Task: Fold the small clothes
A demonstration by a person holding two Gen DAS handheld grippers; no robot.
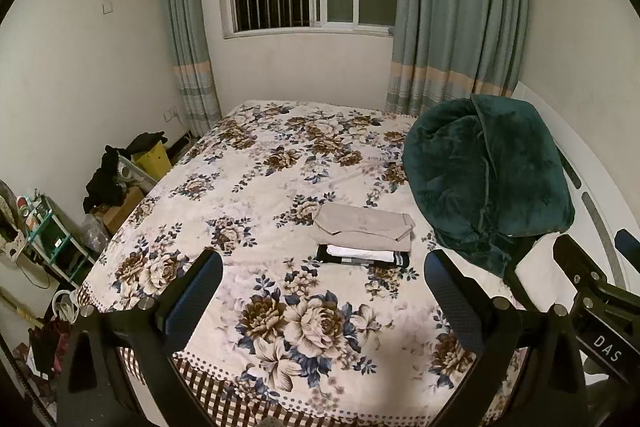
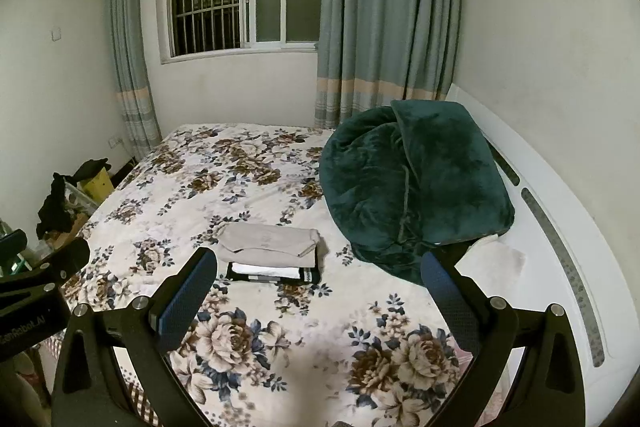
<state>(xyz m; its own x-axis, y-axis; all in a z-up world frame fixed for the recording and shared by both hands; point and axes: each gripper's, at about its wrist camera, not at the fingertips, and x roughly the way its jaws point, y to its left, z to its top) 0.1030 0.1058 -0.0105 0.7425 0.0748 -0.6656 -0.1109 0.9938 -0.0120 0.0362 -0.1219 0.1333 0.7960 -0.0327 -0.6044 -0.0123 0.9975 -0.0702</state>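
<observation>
Both sets of jaws stand wide and hold nothing: the left gripper [image 1: 322, 287] and the right gripper [image 2: 318, 283] hover above the near part of the floral bedspread [image 1: 256, 187], well short of the clothes. Beyond them lies a small stack, a folded beige garment [image 1: 362, 227] on top of a white piece [image 1: 360, 253] and a black one [image 1: 400, 261]. It looks finished; I see no unfolded small clothes. The heaped dark green blanket [image 1: 484, 179] could hide more.
</observation>
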